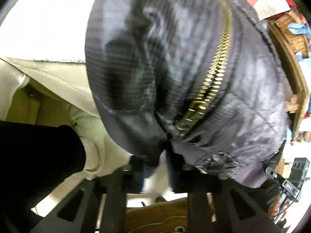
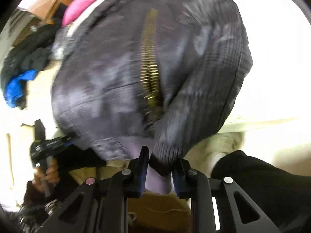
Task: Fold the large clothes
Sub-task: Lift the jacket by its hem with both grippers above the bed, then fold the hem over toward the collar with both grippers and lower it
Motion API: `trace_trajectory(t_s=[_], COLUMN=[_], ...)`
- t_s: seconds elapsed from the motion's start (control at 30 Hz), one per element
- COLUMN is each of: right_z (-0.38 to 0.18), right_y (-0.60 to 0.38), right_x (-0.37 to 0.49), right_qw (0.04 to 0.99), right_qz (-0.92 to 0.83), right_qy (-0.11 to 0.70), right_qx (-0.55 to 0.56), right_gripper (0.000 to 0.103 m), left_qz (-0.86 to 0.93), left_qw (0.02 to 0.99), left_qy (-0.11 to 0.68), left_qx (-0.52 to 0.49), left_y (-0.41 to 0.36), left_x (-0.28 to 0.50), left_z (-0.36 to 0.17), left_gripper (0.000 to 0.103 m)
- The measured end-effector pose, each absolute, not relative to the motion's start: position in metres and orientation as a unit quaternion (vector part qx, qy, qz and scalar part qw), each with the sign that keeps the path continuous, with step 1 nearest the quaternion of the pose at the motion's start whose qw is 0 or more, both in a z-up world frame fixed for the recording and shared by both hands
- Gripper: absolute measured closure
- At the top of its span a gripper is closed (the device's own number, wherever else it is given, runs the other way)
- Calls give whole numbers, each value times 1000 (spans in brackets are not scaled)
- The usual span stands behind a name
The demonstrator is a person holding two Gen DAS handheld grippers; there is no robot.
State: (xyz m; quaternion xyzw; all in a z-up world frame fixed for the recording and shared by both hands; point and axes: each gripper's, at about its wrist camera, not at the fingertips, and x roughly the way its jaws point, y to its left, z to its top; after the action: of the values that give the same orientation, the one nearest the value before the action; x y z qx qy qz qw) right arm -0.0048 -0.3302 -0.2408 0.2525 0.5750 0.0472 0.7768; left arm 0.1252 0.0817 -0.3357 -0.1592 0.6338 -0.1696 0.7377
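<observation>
A dark quilted jacket (image 1: 175,68) with a brass zipper (image 1: 213,81) hangs bunched and fills the left wrist view. My left gripper (image 1: 155,165) is shut on its lower edge, where the fabric gathers between the fingers. In the right wrist view the same jacket (image 2: 116,87) and zipper (image 2: 149,73) hang in front of me. My right gripper (image 2: 160,168) is shut on the ribbed hem (image 2: 165,153), and lilac lining shows between the pads. The left gripper (image 2: 44,149), held in a hand, pinches the jacket's left edge. The picture is blurred.
A beige leather cushion (image 1: 48,77) and a bright white surface (image 1: 48,19) lie to the left. Black sleeves (image 1: 38,155) (image 2: 262,184) reach in. A pile of dark and blue clothes (image 2: 21,77), a pink item (image 2: 87,2) and wooden furniture (image 1: 287,58) stand behind.
</observation>
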Motion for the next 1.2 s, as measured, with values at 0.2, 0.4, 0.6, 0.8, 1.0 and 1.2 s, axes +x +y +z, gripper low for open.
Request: trace_trajectory(t_s=[0.2, 0.4, 0.6, 0.8, 1.0, 1.2], right_z=[-192, -248, -267, -285, -295, -275], right_y=[-324, -330, -342, -359, -364, -362], right_x=[-9, 10, 12, 15, 33, 17], right_qw=[807, 775, 754, 749, 750, 778], right_qz=[122, 66, 0, -30, -22, -11], right_qy=[512, 568, 615, 632, 624, 580], right_qx=[266, 268, 232, 200, 218, 242], right_gripper=[79, 79, 78, 72, 64, 89], left_qz=[-216, -205, -156, -154, -176, -198], left_qw=[757, 746, 723, 710, 711, 721], left_qy=[602, 620, 657, 675, 667, 644], left_qx=[-131, -134, -146, -127, -140, -162], left_y=[71, 76, 81, 68, 67, 85], left_x=[114, 121, 132, 134, 135, 121], left_z=[-307, -329, -362, -382, -385, -364], left_gripper=[93, 91, 39, 28, 44, 94])
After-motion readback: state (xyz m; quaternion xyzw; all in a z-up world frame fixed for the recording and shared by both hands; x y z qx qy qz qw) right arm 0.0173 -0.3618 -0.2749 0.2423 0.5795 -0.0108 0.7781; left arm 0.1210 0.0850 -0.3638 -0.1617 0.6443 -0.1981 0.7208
